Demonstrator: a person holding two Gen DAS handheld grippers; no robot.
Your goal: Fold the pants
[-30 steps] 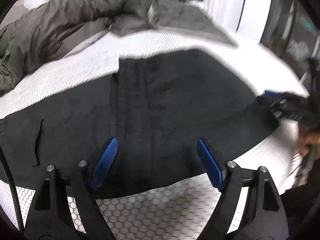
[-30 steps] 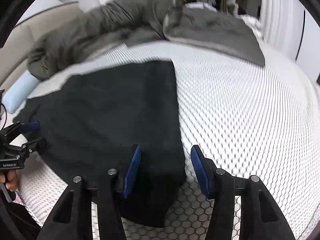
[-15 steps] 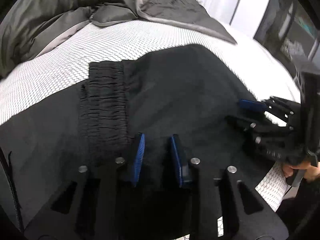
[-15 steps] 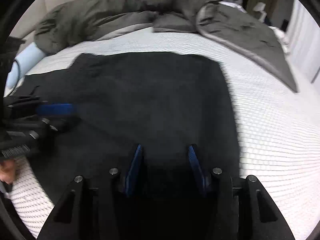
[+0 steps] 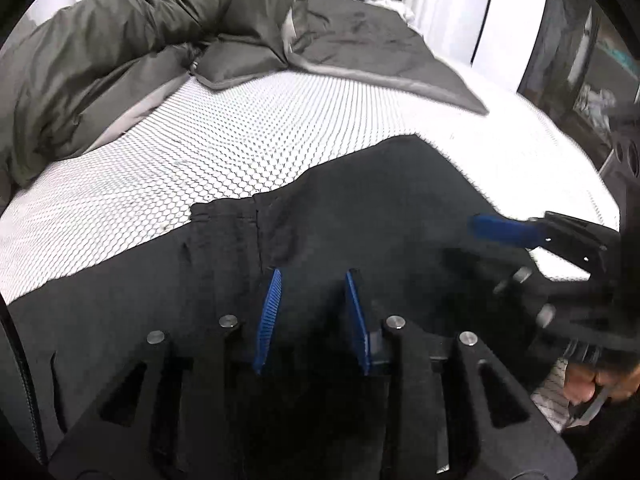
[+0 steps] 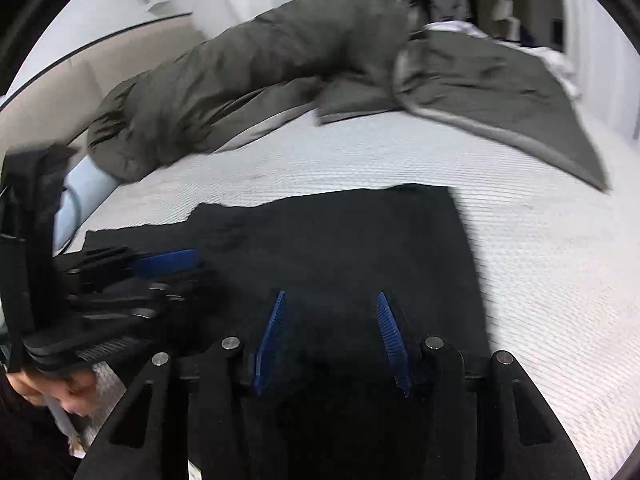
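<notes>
Pants (image 5: 360,216): black trousers are being shown spread flat on a white mattress (image 5: 224,152) with a honeycomb pattern; they are lying across the near part of the bed, under both tools, with the gathered waistband (image 5: 224,232) seen just ahead and to the left in the left wrist view.
Left gripper (image 5: 312,280): its blue fingers are being held partly apart, with a moderate gap; dark cloth is lying between and beneath them, but whether any fabric is being gripped cannot be told.
Right gripper (image 6: 330,302): its blue fingers are being held somewhat wider apart over the pants (image 6: 340,240), near their right edge; a grip on the cloth cannot be confirmed.
Each tool from the other camera: the right gripper (image 5: 504,232) is being seen at the right edge of the left view, the left gripper (image 6: 160,260) at the left edge of the right view, both blurred.
Background: a rumpled grey-green duvet (image 6: 280,64) is being shown heaped along the far side of the bed, well apart from the pants.
</notes>
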